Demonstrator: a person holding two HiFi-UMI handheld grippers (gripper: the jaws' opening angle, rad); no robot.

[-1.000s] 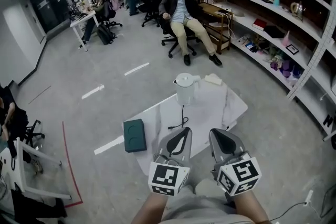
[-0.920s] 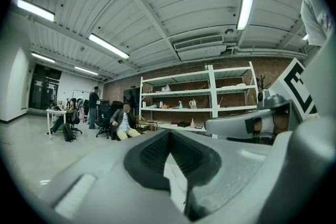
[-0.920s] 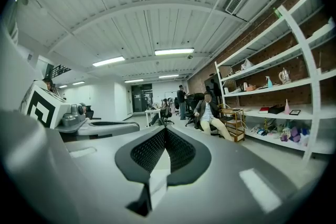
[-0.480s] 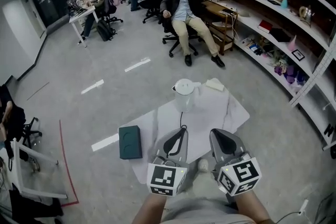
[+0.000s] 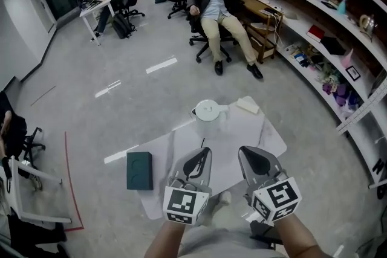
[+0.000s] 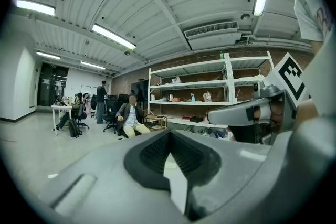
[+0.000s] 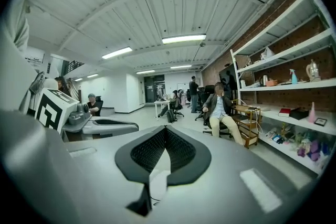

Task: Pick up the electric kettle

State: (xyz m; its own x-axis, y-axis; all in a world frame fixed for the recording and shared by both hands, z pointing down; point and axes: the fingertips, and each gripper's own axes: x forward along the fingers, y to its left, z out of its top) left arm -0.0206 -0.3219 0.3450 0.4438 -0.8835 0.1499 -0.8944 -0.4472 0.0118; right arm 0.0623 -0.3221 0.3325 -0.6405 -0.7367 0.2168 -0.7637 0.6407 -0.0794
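While the white electric kettle [image 5: 207,112] is standing upright toward the far side of the pale table [image 5: 260,130], both grippers are hovering near the table's close edge, well apart from it. At far left, a dark green box [image 5: 139,170] is lying clear of the work. The left gripper [image 5: 201,157] is holding its jaws closed together with nothing between them. Ahead, the kettle is appearing rigid and smooth-walled, and it may be carrying water, so its weight is uncertain. The projection on its right side, probably the handle, is offering the securest hold. The right gripper [image 5: 249,155] is likewise pinched closed and empty.
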